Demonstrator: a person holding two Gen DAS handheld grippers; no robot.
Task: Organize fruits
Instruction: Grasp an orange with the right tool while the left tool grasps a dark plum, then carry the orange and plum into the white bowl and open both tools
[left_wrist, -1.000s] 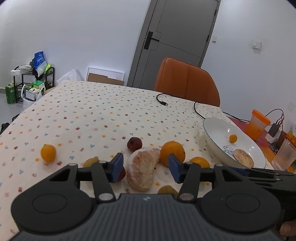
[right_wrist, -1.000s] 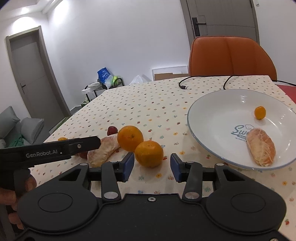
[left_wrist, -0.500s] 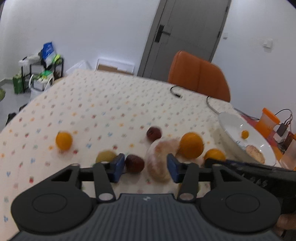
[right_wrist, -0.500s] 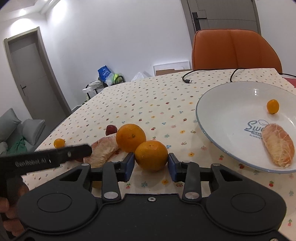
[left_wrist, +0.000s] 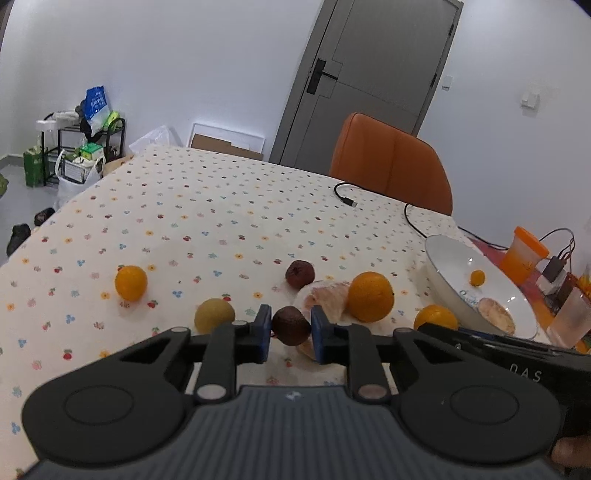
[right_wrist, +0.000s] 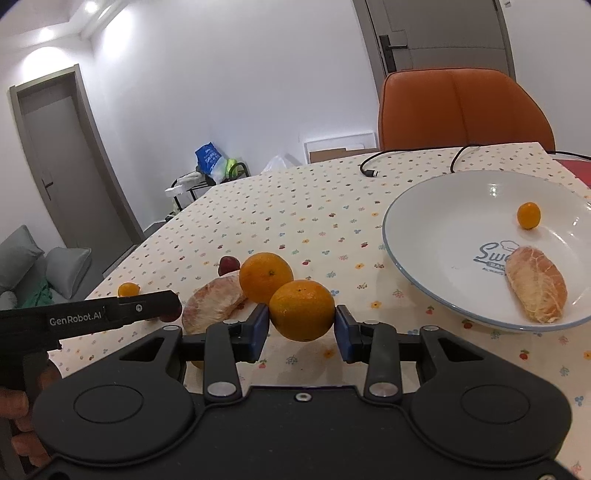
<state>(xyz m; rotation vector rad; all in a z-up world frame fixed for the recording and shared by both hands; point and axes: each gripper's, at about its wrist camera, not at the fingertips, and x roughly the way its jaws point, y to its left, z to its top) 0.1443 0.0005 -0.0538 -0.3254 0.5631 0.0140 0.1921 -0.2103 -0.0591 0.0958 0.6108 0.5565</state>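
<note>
Floral tablecloth (left_wrist: 221, 221), orange chair (left_wrist: 391, 162), grey door (left_wrist: 369, 74), white walls.

Glossy white ceramic plate (right_wrist: 443, 206) – matt printed tablecloth (left_wrist: 221, 221) beneath – and a dimpled-skinned orange (right_wrist: 302, 310).

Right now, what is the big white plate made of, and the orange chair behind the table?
The plate looks like glazed ceramic, though it could be melamine: glossy white with bright light spots, a thin blue rim and printed lettering. The chair back looks like smooth leather or faux leather: soft sheen, padded panels and a stitched seam down the middle. The pictures cannot settle which.
</note>
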